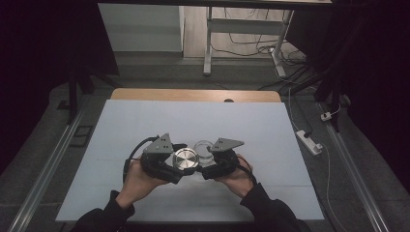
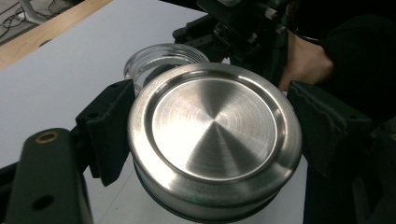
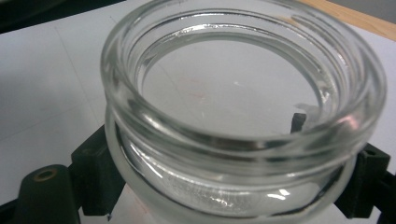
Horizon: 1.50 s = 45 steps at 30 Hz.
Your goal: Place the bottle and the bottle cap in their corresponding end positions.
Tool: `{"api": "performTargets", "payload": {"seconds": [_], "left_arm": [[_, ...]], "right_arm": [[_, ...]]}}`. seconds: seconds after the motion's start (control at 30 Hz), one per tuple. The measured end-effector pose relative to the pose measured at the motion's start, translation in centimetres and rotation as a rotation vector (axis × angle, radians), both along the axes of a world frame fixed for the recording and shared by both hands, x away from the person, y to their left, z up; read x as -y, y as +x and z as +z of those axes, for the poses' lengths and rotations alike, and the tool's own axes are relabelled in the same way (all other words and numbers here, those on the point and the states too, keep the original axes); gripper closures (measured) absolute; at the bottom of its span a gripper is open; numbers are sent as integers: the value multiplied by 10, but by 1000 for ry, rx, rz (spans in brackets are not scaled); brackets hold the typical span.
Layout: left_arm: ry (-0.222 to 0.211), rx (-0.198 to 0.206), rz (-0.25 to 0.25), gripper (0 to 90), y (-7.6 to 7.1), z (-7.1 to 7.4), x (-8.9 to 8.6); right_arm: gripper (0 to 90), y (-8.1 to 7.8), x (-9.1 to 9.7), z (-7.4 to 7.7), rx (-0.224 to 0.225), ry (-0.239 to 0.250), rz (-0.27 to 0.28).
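My left gripper (image 1: 180,162) is clamped on the lid (image 1: 186,159), one jaw on each side of its rim, flat brushed-metal top facing up. In the left gripper view the lid (image 2: 215,137) sits squarely between the two black jaws, pads pressed on its edge. My right gripper (image 1: 209,162) is closed tight round the jar (image 1: 203,147), which is clear glass, mouth open and upward. In the right gripper view the jar (image 3: 243,93) sits between the jaws, gripped low on its body under the threaded neck. Lid and jar are just beside each other, lid to the left, jar to the right and a touch farther off, both over the near middle of the white tabletop (image 1: 145,125). Lid is off the jar, not on its mouth
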<state>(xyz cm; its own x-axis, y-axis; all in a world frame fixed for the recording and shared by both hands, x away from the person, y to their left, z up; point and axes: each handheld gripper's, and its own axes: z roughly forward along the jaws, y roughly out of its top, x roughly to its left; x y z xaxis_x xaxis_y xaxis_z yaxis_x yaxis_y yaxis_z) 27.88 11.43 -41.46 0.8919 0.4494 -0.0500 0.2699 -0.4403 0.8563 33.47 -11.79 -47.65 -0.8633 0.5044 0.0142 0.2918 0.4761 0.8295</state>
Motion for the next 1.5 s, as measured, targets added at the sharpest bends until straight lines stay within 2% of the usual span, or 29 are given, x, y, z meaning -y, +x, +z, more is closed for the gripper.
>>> {"api": "performTargets", "payload": {"seconds": [0.23, 0.63, 0.87, 1.13, 1.33, 1.5], "left_arm": [[-10, 4, -13, 201, -5, -6, 0], [13, 12, -24, 201, -15, -25, 5], [4, 1, -37, 201, -17, -39, 8], [18, -10, -43, 200, -12, -58, 14], [39, 0, -36, 200, -9, -69, 18], [54, -21, -18, 200, -2, -79, 22]], "right_arm": [[149, 7, 1, 1, 5, 1, -11], [149, 23, 1, 1, 12, 1, -34], [149, 32, -2, 2, 29, -2, -48], [149, 44, -6, 1, 38, -6, -62], [149, 50, -9, 2, 41, -7, -63], [149, 58, -14, 0, 46, -5, -65]]}}
